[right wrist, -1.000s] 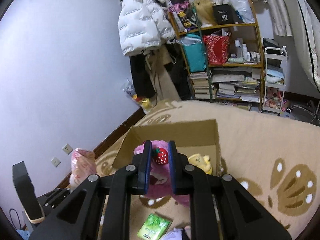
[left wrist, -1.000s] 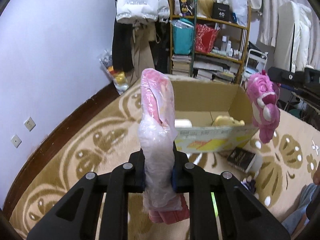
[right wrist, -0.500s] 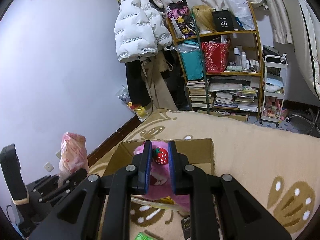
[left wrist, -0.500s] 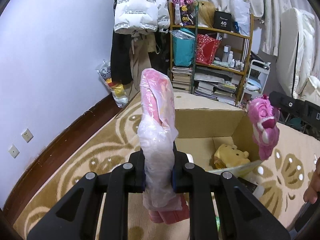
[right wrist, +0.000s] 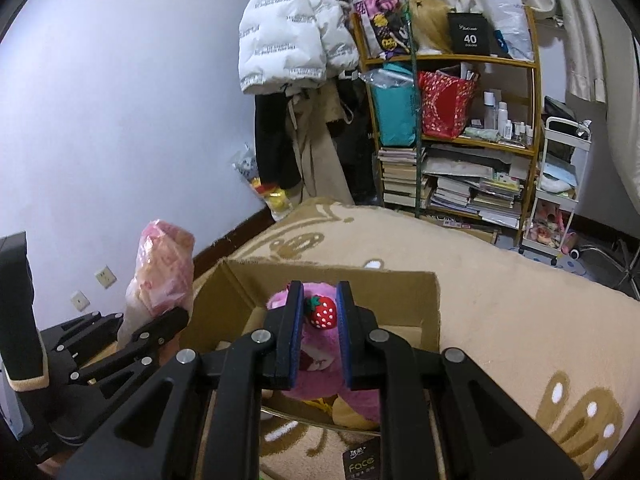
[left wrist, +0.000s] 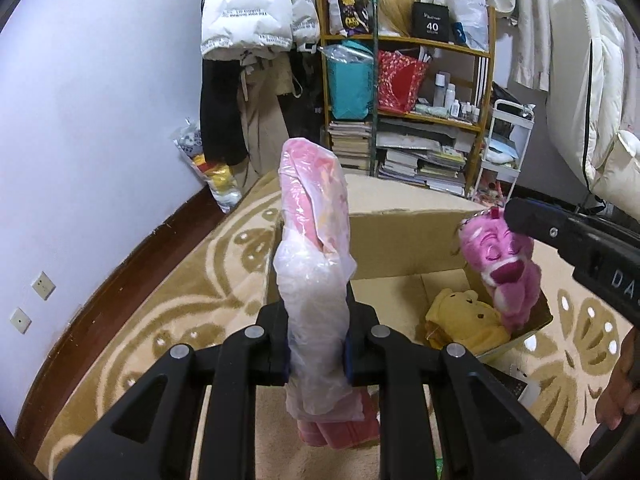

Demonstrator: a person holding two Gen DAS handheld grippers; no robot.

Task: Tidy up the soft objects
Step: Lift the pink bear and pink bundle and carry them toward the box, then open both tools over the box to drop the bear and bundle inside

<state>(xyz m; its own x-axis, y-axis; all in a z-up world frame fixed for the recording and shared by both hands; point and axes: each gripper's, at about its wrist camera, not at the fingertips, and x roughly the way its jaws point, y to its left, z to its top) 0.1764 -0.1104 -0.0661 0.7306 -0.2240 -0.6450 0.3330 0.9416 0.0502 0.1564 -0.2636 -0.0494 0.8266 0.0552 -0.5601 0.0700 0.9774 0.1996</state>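
Observation:
My left gripper [left wrist: 316, 344] is shut on a pink soft toy wrapped in a clear plastic bag [left wrist: 314, 256] and holds it upright just in front of the open cardboard box [left wrist: 400, 240]. The bagged toy also shows in the right wrist view [right wrist: 164, 272]. My right gripper [right wrist: 319, 316] is shut on a pink plush bear [right wrist: 320, 376] with a strawberry charm [right wrist: 322, 312], and holds it over the box [right wrist: 400, 292]. The bear hangs above the box's right side in the left wrist view [left wrist: 504, 264]. A yellow plush [left wrist: 460, 316] lies inside the box.
The box stands on a beige patterned carpet [left wrist: 168, 304]. A dark packet [right wrist: 360, 460] lies on the carpet near the box. A cluttered wooden shelf [left wrist: 420, 92], hanging coats [left wrist: 248, 20] and a white trolley [left wrist: 504, 152] stand behind. The purple wall [left wrist: 80, 100] is at the left.
Both grippers have moved forward and higher toward the box. The pink bear has come over the box's opening. The box interior and the yellow plush show more fully.

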